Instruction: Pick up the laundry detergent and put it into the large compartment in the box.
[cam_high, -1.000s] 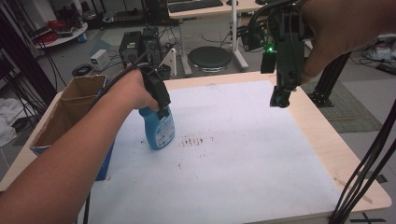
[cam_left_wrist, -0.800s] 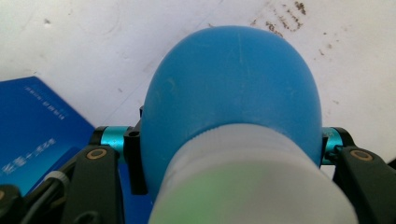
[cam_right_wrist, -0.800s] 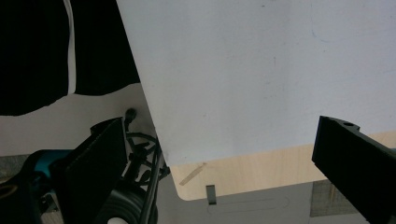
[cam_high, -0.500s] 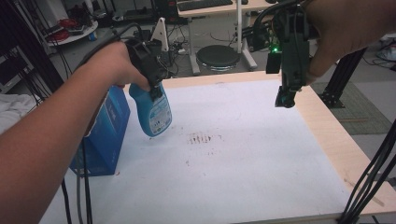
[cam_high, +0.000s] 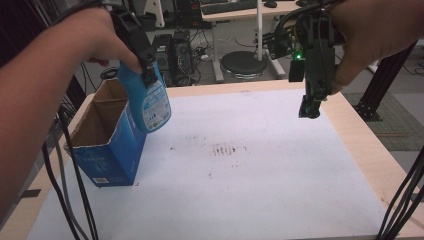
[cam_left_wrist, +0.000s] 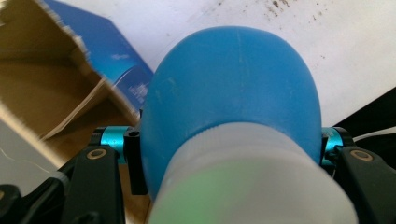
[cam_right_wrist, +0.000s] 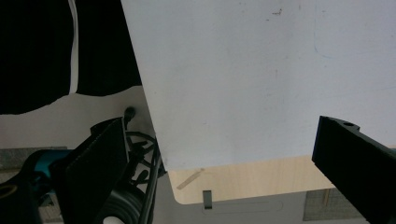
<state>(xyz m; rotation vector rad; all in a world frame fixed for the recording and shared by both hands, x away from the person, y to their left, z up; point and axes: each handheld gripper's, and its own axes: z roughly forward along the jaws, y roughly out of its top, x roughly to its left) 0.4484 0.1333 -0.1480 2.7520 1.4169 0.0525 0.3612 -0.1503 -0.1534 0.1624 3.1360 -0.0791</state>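
My left claw (cam_high: 146, 70), near the left edge of the high view, pinches a blue spray bottle (cam_high: 148, 100) just below its white collar; the left gripper view shows a jaw pressed to each side of the bottle's shoulder. The bottle hangs clear of the table (cam_high: 260, 165), tilted, its base over the right-hand rim of the open blue cardboard box (cam_high: 112, 150). The box stands on the white sheet at the table's left side, its flaps up and its brown inside visible. To the right of the box, near the sheet's middle, lies a patch of dark specks (cam_high: 223, 150). Farther off, and well apart from the box, my right claw (cam_high: 308, 107) hangs above the table's far right part, pointing down, jaws spread, nothing between them.
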